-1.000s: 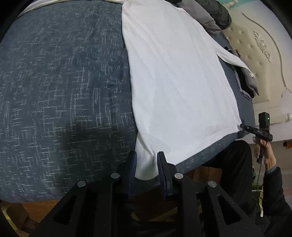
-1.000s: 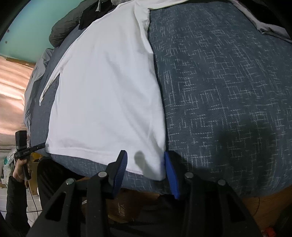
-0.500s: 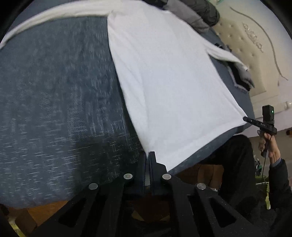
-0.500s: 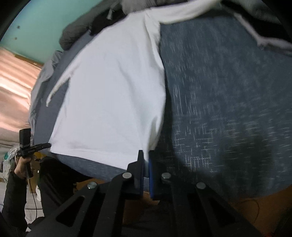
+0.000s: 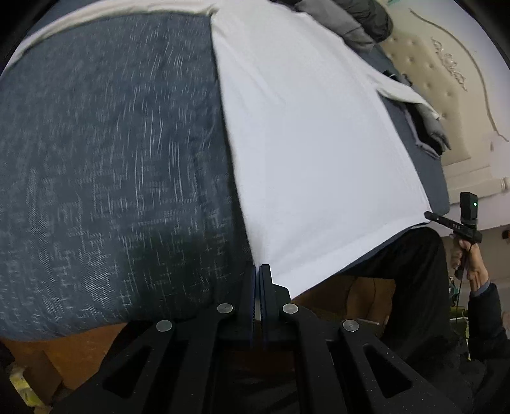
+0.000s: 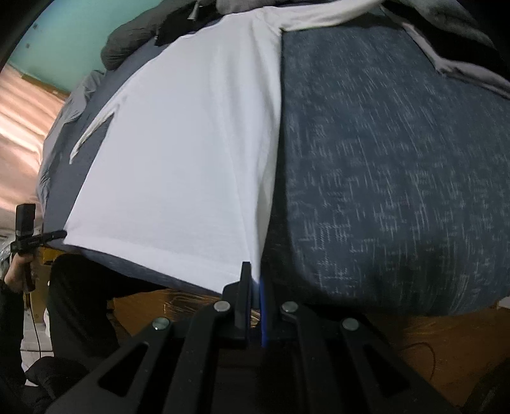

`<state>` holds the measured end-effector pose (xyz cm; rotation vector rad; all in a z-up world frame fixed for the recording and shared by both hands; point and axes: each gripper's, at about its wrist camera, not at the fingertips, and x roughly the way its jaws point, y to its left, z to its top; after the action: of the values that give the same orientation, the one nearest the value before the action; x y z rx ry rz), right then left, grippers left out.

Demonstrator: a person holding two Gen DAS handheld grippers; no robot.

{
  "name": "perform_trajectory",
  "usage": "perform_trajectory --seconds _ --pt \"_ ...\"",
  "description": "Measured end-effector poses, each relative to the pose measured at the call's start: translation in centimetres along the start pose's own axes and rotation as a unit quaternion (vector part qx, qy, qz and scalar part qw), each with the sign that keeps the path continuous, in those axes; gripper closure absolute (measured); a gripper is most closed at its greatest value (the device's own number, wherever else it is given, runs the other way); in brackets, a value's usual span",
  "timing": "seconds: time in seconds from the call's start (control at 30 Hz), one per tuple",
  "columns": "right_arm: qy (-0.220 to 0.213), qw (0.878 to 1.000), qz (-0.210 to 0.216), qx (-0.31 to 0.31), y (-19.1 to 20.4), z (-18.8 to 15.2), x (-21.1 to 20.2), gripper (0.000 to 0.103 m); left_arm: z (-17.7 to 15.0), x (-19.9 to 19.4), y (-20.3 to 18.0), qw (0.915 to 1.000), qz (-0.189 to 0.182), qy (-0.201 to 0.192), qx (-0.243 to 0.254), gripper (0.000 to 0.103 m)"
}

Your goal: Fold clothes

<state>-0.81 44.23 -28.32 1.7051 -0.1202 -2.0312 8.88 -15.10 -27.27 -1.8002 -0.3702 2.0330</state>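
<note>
Both jaws closed since a second ago: left gripper and right gripper each pinch a hem corner of the white shirt at the bed edge, ready to lift and fold.

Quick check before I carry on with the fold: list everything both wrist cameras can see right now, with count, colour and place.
white shirt: one, white, spread flat on the bed, hem at the near edge.
bedspread: one, dark blue with pale flecks, covering the bed.
clothes pile: number unclear, grey and dark, at the far end of the bed.
headboard: one, cream, tufted, behind the bed.
wall: teal, in the right wrist view.
left gripper: one, black, jaws shut on the shirt's hem corner.
right gripper: one, black with blue pads, jaws shut on the other hem corner.
</note>
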Motion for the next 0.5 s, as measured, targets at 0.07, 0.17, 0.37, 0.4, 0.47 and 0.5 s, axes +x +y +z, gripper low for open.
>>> perform_trajectory --seconds 0.07,0.17,0.37,0.4,0.47,0.5 --pt "-0.001 1.0 -0.001 0.003 -0.2 0.0 0.2 0.1 0.2 0.1 0.3 1.0 -0.002 -0.002 -0.004 0.101" --pt "-0.015 1.0 0.019 0.014 -0.2 0.6 -1.0 0.1 0.8 -1.6 0.3 0.9994 -0.017 -0.027 -0.012 0.101" --pt "-0.05 0.998 0.033 -0.004 1.3 3.0 -5.9 0.1 2.5 -6.2 -1.5 0.9974 -0.021 -0.069 0.007 0.101" --pt "-0.055 0.998 0.03 -0.012 1.8 3.3 -6.7 0.1 2.9 -6.7 -2.3 0.9968 -0.021 -0.076 0.011 0.101" --pt "-0.063 0.997 0.025 -0.03 2.7 3.8 -8.4 0.1 3.4 -8.5 -2.7 0.9957 -0.021 -0.088 0.019 0.101" --pt "-0.065 0.997 0.021 -0.038 3.2 4.0 -9.2 0.1 3.4 -9.5 -2.6 0.9951 -0.019 -0.094 0.023 0.101"
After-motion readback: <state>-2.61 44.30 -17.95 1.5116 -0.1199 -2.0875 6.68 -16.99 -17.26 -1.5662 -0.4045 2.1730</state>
